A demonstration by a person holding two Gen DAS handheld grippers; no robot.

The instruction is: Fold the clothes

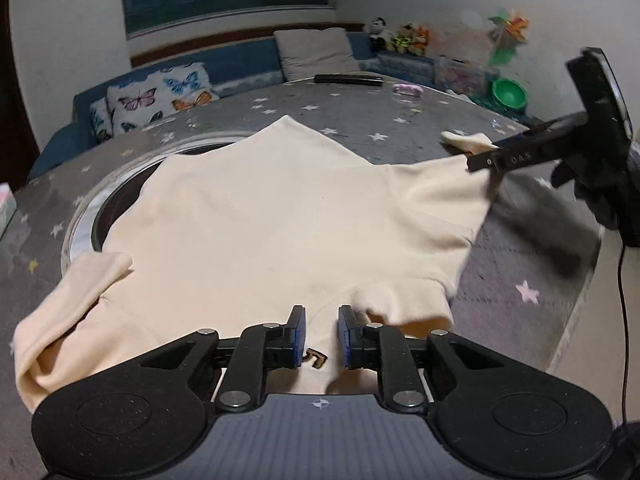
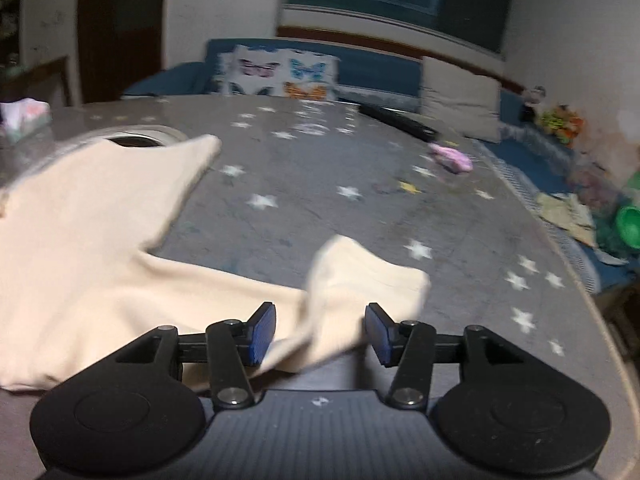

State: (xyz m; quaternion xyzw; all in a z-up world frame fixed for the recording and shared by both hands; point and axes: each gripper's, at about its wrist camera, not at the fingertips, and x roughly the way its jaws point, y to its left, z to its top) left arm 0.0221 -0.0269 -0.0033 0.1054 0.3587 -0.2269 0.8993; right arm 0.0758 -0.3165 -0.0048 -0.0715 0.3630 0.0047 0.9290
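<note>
Left wrist view: cream garment (image 1: 280, 208) spread on star-patterned table (image 1: 360, 120); left gripper (image 1: 322, 330) slightly parted over near hem. Right gripper (image 2: 320, 334) wide open, sleeve (image 2: 360, 280) between fingers (grip uncertain).

1 cream garment (image 1: 280, 216), 2 cushions (image 1: 158, 96) (image 1: 318, 54), 1 green bowl (image 1: 509, 94)

The right wrist view is motion-blurred, smearing the cream garment (image 2: 100, 240). The left gripper (image 1: 322, 330) hides most of its brown embroidered mark (image 1: 316, 357), so it is unreadable
</note>
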